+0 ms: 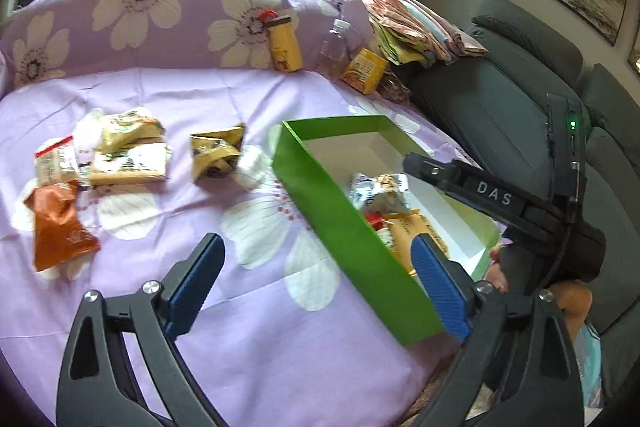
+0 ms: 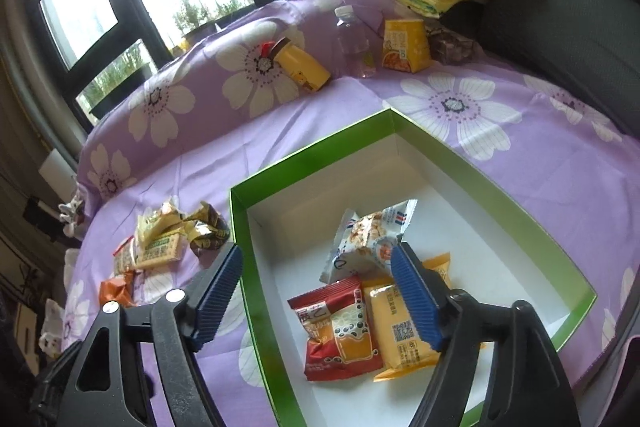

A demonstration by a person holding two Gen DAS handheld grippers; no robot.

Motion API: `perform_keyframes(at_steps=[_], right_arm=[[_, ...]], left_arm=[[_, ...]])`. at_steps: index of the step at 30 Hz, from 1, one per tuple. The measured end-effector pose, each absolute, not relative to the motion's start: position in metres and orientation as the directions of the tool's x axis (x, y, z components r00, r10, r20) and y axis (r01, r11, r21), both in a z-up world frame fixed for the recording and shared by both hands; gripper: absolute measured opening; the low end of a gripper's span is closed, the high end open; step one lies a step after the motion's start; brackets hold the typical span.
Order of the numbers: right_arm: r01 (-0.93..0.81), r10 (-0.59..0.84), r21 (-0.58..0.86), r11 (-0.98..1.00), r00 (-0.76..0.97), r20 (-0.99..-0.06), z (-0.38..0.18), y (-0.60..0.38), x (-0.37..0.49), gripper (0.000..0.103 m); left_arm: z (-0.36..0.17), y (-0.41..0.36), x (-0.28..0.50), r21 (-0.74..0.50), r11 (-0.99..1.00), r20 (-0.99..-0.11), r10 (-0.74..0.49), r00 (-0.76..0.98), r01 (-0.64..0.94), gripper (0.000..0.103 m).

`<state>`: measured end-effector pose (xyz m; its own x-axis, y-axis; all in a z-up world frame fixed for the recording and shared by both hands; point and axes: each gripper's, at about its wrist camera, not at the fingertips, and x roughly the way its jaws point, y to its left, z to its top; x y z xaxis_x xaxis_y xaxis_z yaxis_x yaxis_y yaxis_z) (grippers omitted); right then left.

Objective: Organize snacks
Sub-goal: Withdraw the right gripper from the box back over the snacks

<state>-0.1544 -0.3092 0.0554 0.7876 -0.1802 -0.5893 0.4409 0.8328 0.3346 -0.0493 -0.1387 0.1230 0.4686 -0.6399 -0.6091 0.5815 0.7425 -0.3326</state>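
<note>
- Clearly, the green box [image 2: 400,131] sits on the flowered sheet [image 1: 240,347] as the collecting bin: a red packet [image 2: 340,331], orange packets [image 2: 400,331] and a white packet [image 2: 368,239] lie flat on its white floor.
- The loose snacks [image 1: 120,155] wait in a cluster on the sheet, well apart from the box, with a crumpled gold one [image 1: 216,155] nearest to it.
- The left claw [image 1: 320,291] is spread wide and empty, straddling the box's near wall.
- The right claw [image 2: 320,291] is likewise wide open with nothing in it, above the box's left wall.
- A yellow bottle [image 1: 285,47], a clear bottle [image 1: 336,47] and a carton [image 1: 364,71] lean at the back, probably parked out of the way.
- Legible writing: "DAS" on the right claw's body in the left view; the red packet bears Chinese characters, too small to read surely.
</note>
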Motion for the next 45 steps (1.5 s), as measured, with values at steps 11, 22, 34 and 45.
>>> perform_keyframes(at_steps=[11,22,34,45], right_arm=[[0.387,-0.247,0.178,0.905,0.817,-0.521,0.058,-0.246,-0.134,0.086],[0.265,-0.166,0.115,0.957,0.83,-0.532,0.036,-0.174,-0.109,0.086],[0.161,-0.017,0.161,0.974,0.758,-0.652,0.001,-0.145,-0.089,0.086],[0.158,-0.023,0.129,0.979,0.715,-0.699,-0.011,-0.139,-0.084,0.086]], left_arm=[[0.096,-0.027,-0.033,-0.151,0.941,-0.613,-0.33,0.718,0.303,0.102],[0.071,0.027,-0.009,-0.171,0.979,-0.681,-0.196,0.705,0.107,0.102],[0.063,0.04,0.002,-0.226,0.973,-0.738,-0.208,0.642,0.056,0.102],[0.056,0.039,0.003,-0.218,0.975,-0.769,-0.205,0.605,0.053,0.102]])
